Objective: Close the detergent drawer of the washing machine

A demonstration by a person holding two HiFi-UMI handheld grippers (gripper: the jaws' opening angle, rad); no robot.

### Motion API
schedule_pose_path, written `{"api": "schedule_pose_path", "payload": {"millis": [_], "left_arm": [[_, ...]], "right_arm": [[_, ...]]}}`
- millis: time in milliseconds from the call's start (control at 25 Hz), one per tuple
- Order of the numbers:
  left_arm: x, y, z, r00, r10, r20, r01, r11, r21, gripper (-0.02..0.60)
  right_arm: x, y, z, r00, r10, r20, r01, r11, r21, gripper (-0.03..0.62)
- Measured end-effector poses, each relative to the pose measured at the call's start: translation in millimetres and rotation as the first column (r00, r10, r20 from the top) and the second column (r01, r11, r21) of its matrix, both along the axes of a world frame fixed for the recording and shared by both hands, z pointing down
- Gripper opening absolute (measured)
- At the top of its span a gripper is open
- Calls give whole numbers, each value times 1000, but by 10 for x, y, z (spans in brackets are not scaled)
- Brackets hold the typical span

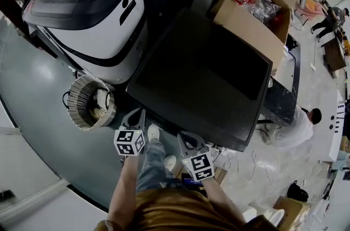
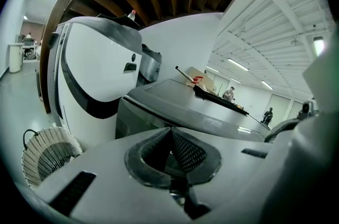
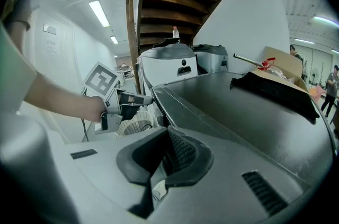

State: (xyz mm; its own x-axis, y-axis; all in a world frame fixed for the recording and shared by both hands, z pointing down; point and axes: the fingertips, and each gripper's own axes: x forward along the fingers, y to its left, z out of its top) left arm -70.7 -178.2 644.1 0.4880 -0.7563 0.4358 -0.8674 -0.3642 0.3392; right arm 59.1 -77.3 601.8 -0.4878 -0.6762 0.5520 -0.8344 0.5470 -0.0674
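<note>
- Left gripper: jaws pressed together, holding nothing; forearm extended, tips near the washing machine front edge.
- Right gripper: jaws together, empty, held alongside.

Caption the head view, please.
Head view: left gripper and right gripper at the front edge of the dark washing machine, wicker basket nearby.

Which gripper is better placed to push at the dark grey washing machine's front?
Left, probably: the left gripper, shut, is at the upper front-left corner of the dark grey washing machine; the right gripper sits further along the front. Drawer itself not visible.
</note>
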Motion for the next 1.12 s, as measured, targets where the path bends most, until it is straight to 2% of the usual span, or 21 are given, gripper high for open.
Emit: {"api": "schedule_pose_path", "payload": {"millis": [480, 1120], "left_arm": [[-83, 209, -254, 999, 26, 36, -28, 999, 42, 23], [-141, 701, -1035, 999, 30, 18, -32, 985, 170, 23]], "right_arm": [[26, 46, -213, 1000, 14, 11, -15, 998, 54, 12], [-55, 284, -667, 999, 27, 37, -33, 984, 174, 12]]}}
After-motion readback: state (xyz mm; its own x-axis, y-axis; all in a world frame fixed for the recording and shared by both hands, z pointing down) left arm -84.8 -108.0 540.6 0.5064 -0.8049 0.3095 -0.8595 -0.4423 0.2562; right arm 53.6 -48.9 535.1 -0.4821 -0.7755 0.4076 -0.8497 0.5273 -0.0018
